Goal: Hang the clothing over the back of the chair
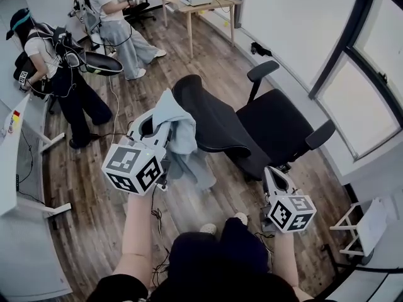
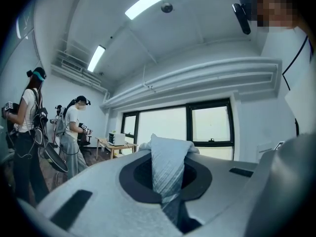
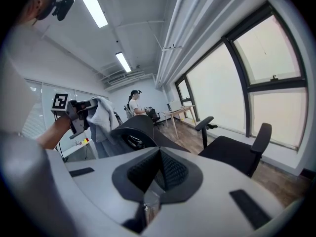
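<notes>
The left gripper [image 1: 156, 131], its jaws clamped tight on a pale blue-grey cloth garment [image 1: 182, 137], holds it raised at nine o'clock of the black office chair with armrests [image 1: 264, 124]. The fabric hangs just beside the backrest's top edge. At five o'clock of the chair, the right gripper [image 1: 275, 181] hangs with its jaws pressed together, empty.

No words, numbers or brand names can be read in any view. The only printed marks are the black-and-white square patterns on the cubes of the left gripper [image 1: 162, 123] and the right gripper [image 1: 270, 171], and these are coded squares, not letters. A small coloured sticker [image 1: 13, 121] sits at the edge of the white desk [image 1: 7, 168] on the left, too small to make out.
</notes>
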The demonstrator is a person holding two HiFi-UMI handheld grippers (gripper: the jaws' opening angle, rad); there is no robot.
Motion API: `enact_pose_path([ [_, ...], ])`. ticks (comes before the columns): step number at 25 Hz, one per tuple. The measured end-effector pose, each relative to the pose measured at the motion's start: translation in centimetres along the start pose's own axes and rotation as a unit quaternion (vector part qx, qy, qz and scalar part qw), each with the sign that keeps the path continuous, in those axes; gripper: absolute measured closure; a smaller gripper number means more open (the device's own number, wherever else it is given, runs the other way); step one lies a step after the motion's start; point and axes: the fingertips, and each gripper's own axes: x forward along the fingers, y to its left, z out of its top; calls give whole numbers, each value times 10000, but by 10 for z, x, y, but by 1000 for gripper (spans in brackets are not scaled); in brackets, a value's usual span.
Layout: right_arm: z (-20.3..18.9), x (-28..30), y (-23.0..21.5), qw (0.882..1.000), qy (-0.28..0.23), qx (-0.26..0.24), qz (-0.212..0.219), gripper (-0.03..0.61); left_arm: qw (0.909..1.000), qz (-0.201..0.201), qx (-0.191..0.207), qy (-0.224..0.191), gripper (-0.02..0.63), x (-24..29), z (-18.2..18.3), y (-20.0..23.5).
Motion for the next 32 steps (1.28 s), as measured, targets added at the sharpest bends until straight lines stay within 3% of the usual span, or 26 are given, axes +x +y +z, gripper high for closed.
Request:
enact_pose_path([
  [18, 23, 7, -24, 9998, -25, -4, 208, 578, 9978, -501, 431, -101, 597, 83, 43, -53],
  [32, 35, -9, -72, 9997, -165, 128, -97, 578, 9924, -893, 847, 87, 597, 165, 52, -95],
])
